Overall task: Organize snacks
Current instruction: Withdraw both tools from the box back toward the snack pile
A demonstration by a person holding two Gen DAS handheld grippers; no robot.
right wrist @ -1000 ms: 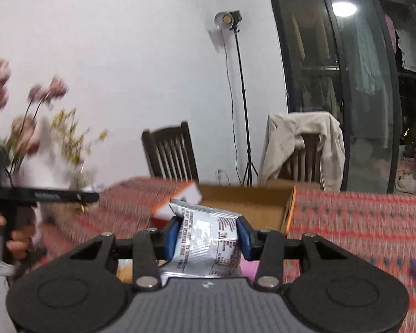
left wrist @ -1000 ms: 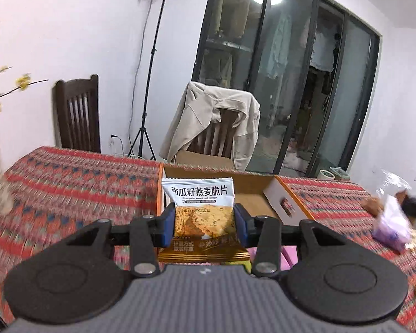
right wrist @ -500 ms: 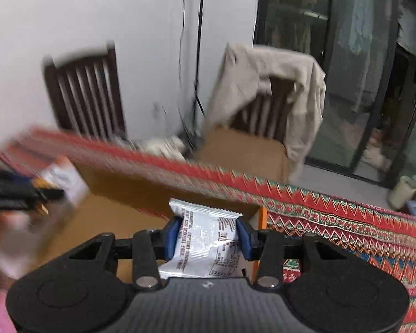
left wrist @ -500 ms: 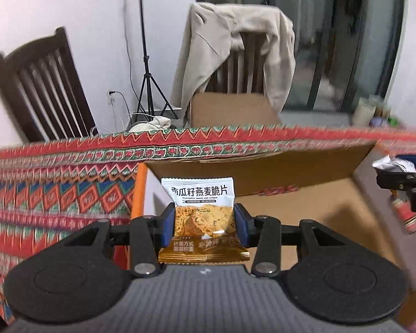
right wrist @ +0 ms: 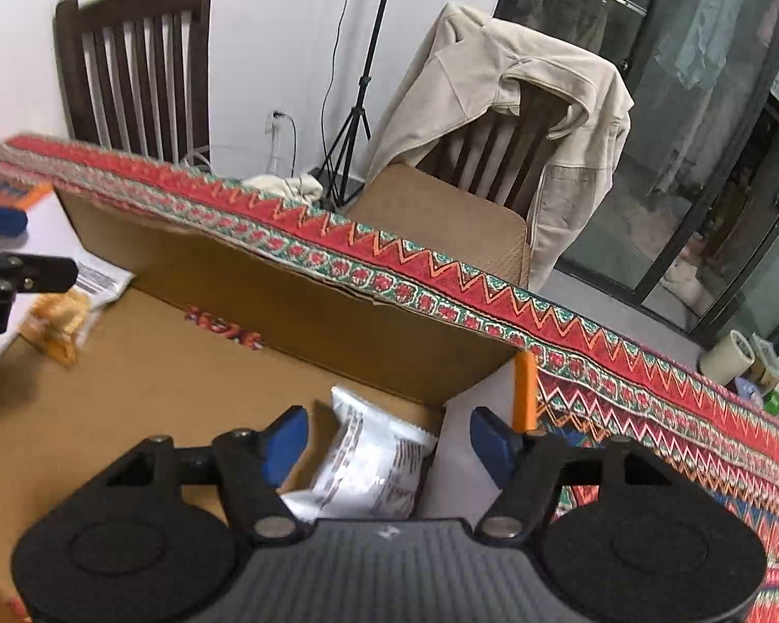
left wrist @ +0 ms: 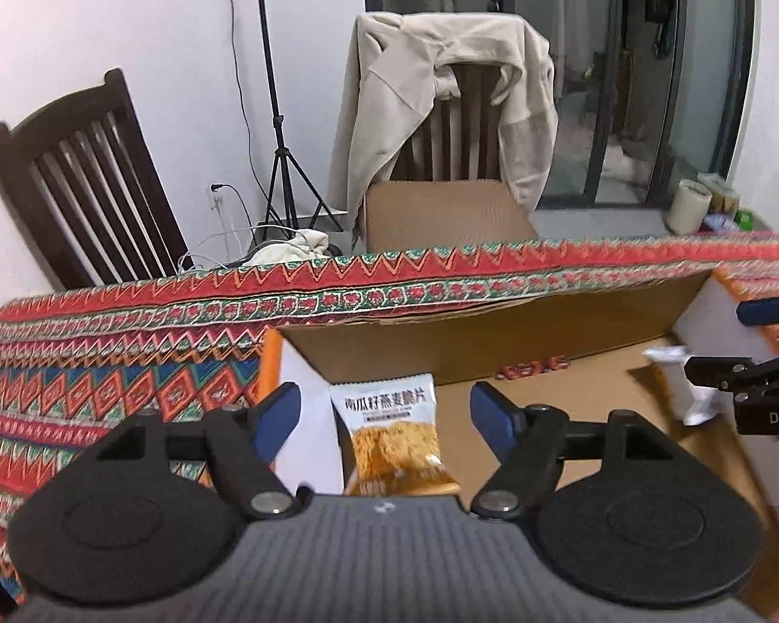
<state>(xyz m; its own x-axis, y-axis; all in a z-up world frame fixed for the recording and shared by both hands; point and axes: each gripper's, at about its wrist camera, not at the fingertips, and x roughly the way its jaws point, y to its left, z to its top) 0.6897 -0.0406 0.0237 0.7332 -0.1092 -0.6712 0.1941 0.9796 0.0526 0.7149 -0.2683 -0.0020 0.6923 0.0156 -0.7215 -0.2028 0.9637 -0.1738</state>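
Ahead of your grippers: patterned tablecloth (left wrist: 130,363), dark wooden chair (left wrist: 78,181) far left, light-stand tripod (left wrist: 280,156), beige jacket (left wrist: 441,78) draped over second chair straight ahead.

Cardboard box (left wrist: 493,342) open-topped, middle floor bare – free passage there; orange packet (left wrist: 397,436) by box's left wall, silver packet (right wrist: 374,462) in box's right corner; right gripper (left wrist: 742,358) over box's right side
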